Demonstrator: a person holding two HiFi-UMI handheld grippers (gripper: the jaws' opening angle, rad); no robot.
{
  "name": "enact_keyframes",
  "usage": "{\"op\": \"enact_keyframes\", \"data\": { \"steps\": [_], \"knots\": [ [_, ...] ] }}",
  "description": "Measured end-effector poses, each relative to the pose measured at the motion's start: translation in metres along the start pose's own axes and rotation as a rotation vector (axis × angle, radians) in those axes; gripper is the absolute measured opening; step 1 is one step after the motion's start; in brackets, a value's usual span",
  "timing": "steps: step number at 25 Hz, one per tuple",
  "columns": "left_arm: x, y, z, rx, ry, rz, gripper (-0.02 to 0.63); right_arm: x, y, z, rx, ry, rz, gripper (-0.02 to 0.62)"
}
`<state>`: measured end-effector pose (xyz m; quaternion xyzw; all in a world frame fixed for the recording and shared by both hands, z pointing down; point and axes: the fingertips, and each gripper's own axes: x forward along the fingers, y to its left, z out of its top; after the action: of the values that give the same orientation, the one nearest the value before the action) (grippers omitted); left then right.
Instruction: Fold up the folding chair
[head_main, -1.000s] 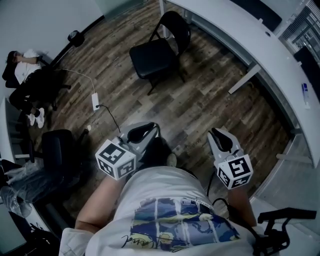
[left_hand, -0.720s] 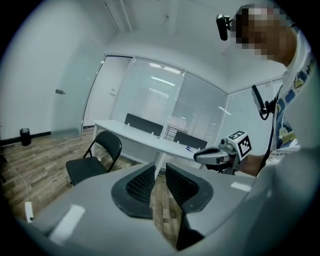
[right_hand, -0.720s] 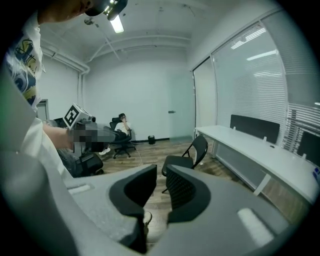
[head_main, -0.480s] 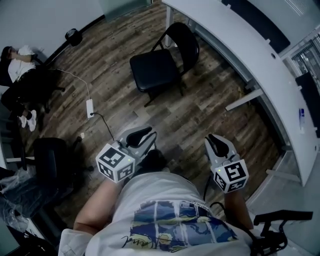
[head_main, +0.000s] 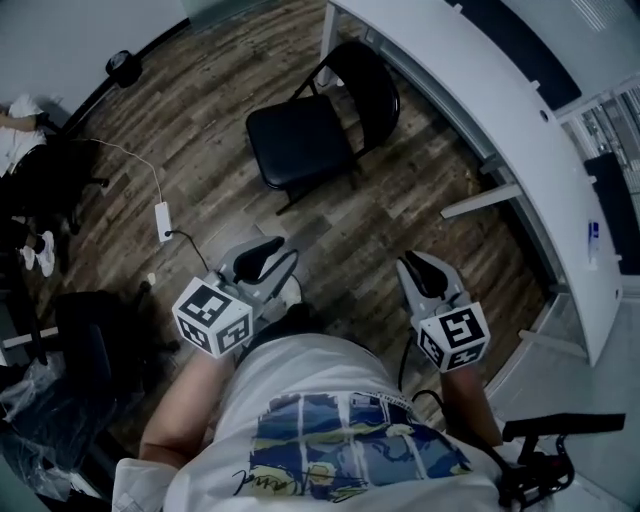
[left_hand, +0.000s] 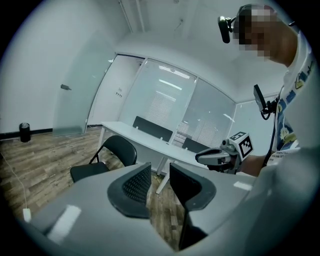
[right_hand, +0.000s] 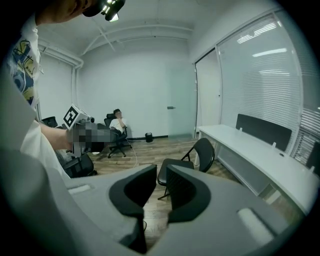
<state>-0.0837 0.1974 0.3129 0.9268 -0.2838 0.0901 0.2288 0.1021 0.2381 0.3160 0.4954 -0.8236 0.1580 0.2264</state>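
The black folding chair (head_main: 305, 135) stands unfolded on the wood floor beside the long white desk (head_main: 480, 110), well ahead of both grippers. My left gripper (head_main: 262, 252) is held in front of my body. Its jaws have just been opening, and only floor shows in the gap between them (left_hand: 160, 175). My right gripper (head_main: 415, 268) is level with it on the right, its pads a narrow gap apart with nothing in it (right_hand: 161, 180). The chair (left_hand: 107, 157) is left of the jaws in the left gripper view. In the right gripper view the chair (right_hand: 192, 160) is just beyond the jaws.
A white power strip (head_main: 163, 220) with its cable lies on the floor left of the chair. Black office chairs (head_main: 90, 335) stand at the left. A person (right_hand: 117, 125) sits at the far wall near a small black bin (right_hand: 148, 136). Desk legs (head_main: 478, 200) stand to the right.
Both grippers have been carried forward toward the folding chair, which now looks nearer and lower in the head view. The left jaws stand wider apart than before.
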Motion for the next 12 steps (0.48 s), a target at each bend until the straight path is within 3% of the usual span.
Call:
{"op": "enact_keyframes", "data": {
  "steps": [12],
  "knots": [
    [0.003,0.063,0.020,-0.033,-0.038,-0.029,0.173,0.053,0.003,0.043,-0.041,0.007,-0.028,0.074]
  ]
}}
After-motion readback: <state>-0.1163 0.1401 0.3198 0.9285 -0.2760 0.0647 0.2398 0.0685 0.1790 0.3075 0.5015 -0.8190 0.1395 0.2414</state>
